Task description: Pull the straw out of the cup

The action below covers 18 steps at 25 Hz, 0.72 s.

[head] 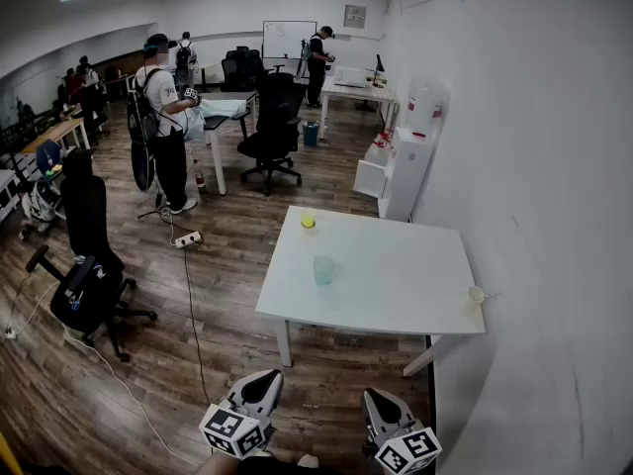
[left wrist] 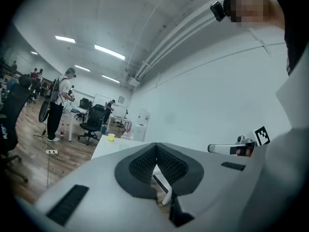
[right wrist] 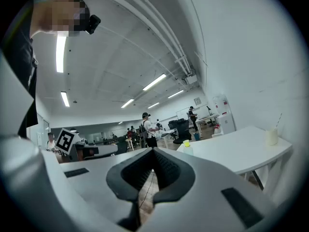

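Observation:
A small pale cup [head: 476,293] with a thin straw [head: 490,295] stands at the near right corner of the white table [head: 396,265]. In the right gripper view the cup [right wrist: 272,137] and its straw [right wrist: 278,120] show far off to the right. My left gripper [head: 265,385] and right gripper [head: 380,404] hang low in front of the table, well short of it. Both point roughly level. The left gripper [left wrist: 155,147] is shut on nothing, and so is the right gripper [right wrist: 152,151].
A clear teal cup [head: 323,270] stands mid-table and a yellow cup [head: 308,221] at its far left corner. A white wall runs along the right. Black office chairs [head: 89,265], a floor cable [head: 188,305], a water dispenser [head: 411,146] and several people fill the room beyond.

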Each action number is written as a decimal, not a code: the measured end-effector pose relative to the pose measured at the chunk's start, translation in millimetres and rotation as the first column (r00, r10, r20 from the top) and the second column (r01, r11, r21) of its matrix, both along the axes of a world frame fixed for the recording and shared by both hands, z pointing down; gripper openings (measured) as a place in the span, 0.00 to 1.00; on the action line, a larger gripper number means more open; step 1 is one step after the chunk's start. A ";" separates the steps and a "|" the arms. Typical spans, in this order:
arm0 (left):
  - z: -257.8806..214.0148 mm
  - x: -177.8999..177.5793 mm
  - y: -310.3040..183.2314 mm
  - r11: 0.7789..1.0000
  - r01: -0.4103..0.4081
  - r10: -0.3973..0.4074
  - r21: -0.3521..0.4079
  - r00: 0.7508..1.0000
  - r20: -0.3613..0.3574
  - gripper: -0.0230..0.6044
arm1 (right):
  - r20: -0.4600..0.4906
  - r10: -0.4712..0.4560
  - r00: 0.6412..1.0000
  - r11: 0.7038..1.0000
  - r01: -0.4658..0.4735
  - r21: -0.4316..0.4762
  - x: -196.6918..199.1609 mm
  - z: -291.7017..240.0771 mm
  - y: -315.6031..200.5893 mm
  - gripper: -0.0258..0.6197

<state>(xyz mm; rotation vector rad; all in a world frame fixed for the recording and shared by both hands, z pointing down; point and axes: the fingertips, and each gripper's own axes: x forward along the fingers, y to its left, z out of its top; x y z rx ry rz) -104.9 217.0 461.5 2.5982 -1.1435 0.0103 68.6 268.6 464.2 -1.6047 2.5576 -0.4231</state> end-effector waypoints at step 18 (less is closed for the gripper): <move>14.7 7.6 -14.4 1.000 0.027 -0.027 -0.013 0.999 0.029 0.06 | 0.029 -0.064 0.998 0.996 0.066 -0.061 9.7 19.9 -6.4 0.07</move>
